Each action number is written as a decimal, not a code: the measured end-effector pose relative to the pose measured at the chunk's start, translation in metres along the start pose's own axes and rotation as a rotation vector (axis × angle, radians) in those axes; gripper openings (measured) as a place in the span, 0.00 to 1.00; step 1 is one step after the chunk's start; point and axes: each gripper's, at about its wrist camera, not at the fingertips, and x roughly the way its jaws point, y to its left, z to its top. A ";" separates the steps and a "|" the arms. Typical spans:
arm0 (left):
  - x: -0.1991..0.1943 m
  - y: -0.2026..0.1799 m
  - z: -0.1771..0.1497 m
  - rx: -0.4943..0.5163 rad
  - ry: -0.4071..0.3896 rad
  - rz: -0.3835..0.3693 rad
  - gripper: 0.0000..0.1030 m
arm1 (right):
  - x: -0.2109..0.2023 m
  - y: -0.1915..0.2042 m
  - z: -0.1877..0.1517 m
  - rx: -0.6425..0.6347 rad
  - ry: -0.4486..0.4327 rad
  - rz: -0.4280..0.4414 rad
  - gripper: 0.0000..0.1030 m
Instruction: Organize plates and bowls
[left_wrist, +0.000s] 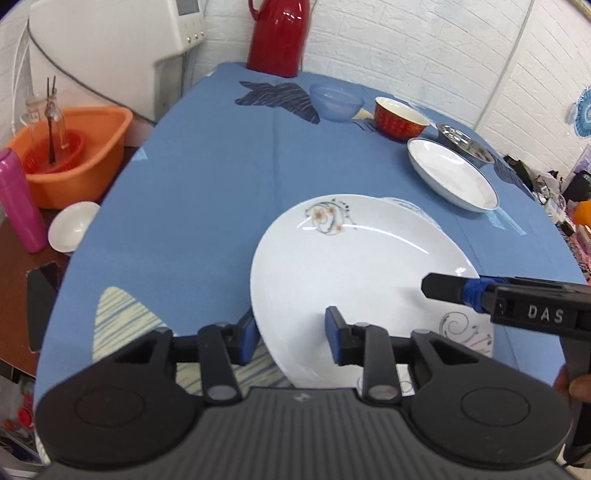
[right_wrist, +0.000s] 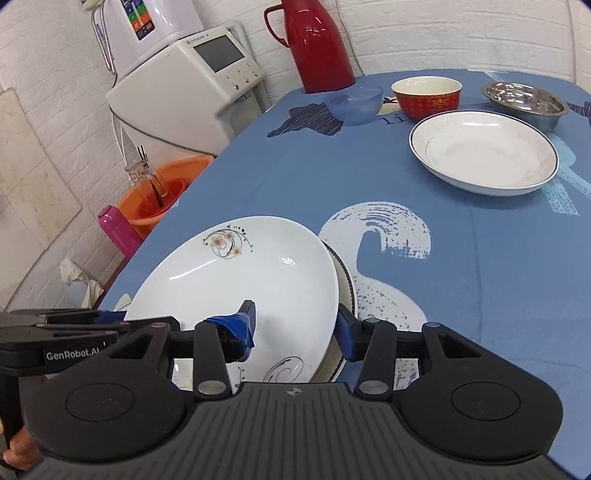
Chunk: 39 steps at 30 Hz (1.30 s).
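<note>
White porcelain fills our left wrist view: the flowered plate (left_wrist: 354, 280) sits tilted, its near rim between the left gripper (left_wrist: 291, 334) jaws, which stand apart astride it, while the right gripper (left_wrist: 443, 288) reaches in over the plate's far side. We judge this a two-handed stacking move.

From the right wrist, that gripper's jaws straddle the plate's edge, apart, with a rimmed plate (right_wrist: 345, 291) lying beneath it. Beyond the flowered plate on the blue-clothed table (right_wrist: 277, 177) wait a shallow white dish (right_wrist: 484, 151), red bowl (right_wrist: 426, 96), blue bowl (right_wrist: 352, 103) and steel bowl (right_wrist: 526, 103), against a white brick wall (right_wrist: 44, 55).

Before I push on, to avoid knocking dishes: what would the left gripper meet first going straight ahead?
The flowered white plate: the left gripper already straddles its near rim, so it would likely hit that first.
</note>
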 end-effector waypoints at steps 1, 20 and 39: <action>0.000 0.000 0.001 0.001 0.003 -0.005 0.36 | -0.001 -0.001 0.000 0.020 0.003 0.006 0.30; -0.028 -0.020 0.035 0.049 -0.079 -0.063 0.50 | -0.047 -0.033 0.018 0.029 -0.049 -0.018 0.31; 0.181 -0.141 0.190 0.134 0.212 -0.192 0.55 | 0.027 -0.206 0.131 0.195 0.020 -0.329 0.35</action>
